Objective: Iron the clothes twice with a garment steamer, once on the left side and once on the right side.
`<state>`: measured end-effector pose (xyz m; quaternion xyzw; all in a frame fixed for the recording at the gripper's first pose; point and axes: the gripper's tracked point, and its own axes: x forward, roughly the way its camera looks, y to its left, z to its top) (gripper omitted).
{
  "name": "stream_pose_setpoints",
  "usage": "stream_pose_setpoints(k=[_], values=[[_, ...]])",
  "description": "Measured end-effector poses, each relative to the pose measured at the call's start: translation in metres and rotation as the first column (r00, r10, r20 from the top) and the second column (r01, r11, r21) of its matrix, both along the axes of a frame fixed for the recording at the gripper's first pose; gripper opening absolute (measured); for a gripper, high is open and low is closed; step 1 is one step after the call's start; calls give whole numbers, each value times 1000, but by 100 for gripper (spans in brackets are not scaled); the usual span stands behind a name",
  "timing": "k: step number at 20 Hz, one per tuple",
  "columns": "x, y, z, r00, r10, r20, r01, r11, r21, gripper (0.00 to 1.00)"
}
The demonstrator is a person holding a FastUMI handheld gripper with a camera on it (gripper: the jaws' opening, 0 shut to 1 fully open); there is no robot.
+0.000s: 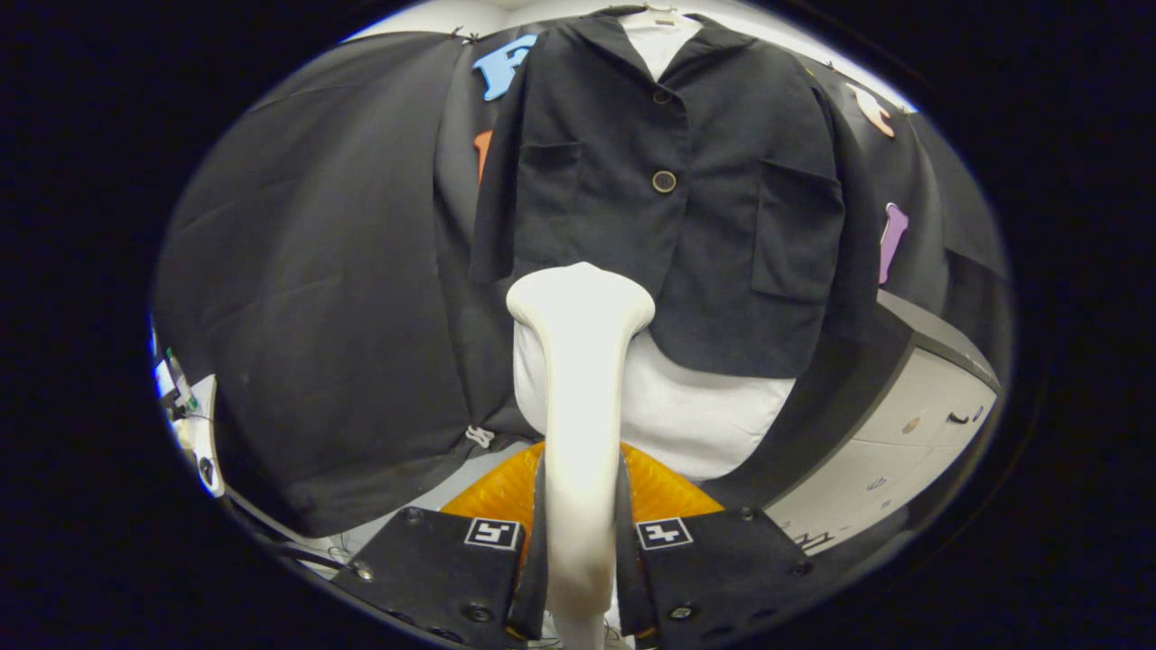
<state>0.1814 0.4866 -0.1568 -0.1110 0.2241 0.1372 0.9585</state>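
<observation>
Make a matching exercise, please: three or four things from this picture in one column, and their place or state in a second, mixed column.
Things:
1. garment steamer
2. dark jacket
3. white garment
4. gripper

Places or states:
A. hanging, buttoned, beyond the steamer head
B. showing below the jacket hem
C. held upright between the fingers
D. shut on the steamer handle

Pairs: 1-C, 2-A, 3-B, 4-D

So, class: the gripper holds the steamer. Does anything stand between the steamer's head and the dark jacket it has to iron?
Nothing visible does. The gripper is shut on the white steamer, both fingers pressing its handle. The steamer's head sits just before the lower hem of the dark jacket, which hangs over a white garment, with no object between them.
</observation>
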Motion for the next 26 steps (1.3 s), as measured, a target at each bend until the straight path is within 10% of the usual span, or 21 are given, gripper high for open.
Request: stream_pose_setpoints(k=[10, 26], values=[[-51, -18, 16, 1000, -1, 6, 1, 999, 45, 34], [-152, -192, 158, 956, -180, 233, 137, 972, 190, 33]])
